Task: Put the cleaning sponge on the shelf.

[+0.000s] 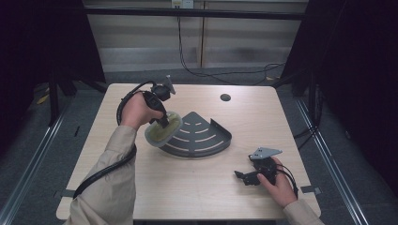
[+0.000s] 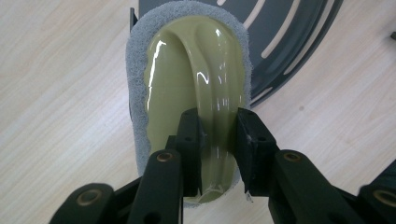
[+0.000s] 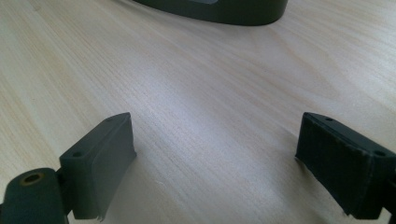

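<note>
Scrub pad: an olive-green scrubber (image 2: 187, 93) with a glossy moulded handle ridge and a grey abrasive fleece rim is sitting tilted at the left edge of the corner rack, its far end lying over the rack's slotted floor and its near end hanging over the bare table; in the high view it (image 1: 164, 127) is showing as a pale oval under the left hand.
Left gripper: the left gripper (image 2: 218, 135) is pinching the handle ridge from both sides, jaws drawn narrow with both pads pressing on the plastic; in the high view it (image 1: 163, 121) is pointing down and forward from the person's left hand.
Corner rack: a dark grey quarter-round metal rack (image 1: 206, 138) with curved slots and a low raised wall is lying flat near the table's middle, touching the pad at its left side.
Right gripper: the right gripper (image 3: 215, 158) is resting low over the bare wood, jaws standing wide with nothing between them; in the high view it (image 1: 240, 176) is lying near the front right of the table, well apart from the rack.
Table: a light wood-grain table (image 1: 263, 117) is carrying everything; a small dark round hole (image 1: 225, 97) is sitting near its far edge.
Cable: a black cable (image 1: 105, 168) is trailing from the left gripper along the beige sleeve.
</note>
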A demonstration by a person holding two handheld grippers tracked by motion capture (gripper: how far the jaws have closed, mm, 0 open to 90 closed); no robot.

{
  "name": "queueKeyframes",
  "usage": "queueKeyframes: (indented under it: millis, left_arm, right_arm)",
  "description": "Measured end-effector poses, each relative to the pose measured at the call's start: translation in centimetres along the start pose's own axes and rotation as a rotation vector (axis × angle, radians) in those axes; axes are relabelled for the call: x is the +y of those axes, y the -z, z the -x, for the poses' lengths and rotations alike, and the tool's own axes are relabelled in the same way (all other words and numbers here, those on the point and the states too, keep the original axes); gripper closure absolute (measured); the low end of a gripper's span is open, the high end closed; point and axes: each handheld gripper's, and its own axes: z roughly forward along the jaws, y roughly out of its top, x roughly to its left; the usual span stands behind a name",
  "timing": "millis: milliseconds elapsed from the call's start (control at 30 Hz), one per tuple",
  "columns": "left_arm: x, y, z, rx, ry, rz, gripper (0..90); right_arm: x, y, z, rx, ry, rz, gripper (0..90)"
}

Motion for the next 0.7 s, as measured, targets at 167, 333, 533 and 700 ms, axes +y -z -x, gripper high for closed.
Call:
queueKeyframes:
  millis: [167, 333, 533, 700]
  left_arm:
    - [0.6, -0.2, -0.1, 0.004, -0.012, 0.003, 72.2]
    - [1.1, -0.4, -0.1, 0.006, -0.016, 0.002, 72.2]
    - [1.6, -0.8, -0.3, 0.003, -0.026, 0.007, 72.2]
    - [2.0, -1.0, -0.6, -0.007, -0.03, 0.012, 72.1]
  right_arm:
    - [0.0, 0.0, 0.0, 0.002, -0.001, 0.001, 10.6]
    - [0.0, 0.0, 0.0, 0.002, -0.001, 0.001, 10.6]
    - [0.0, 0.0, 0.0, -0.001, 0.0, 0.0, 10.6]
    - [0.0, 0.0, 0.0, 0.0, 0.0, 0.0, 10.6]
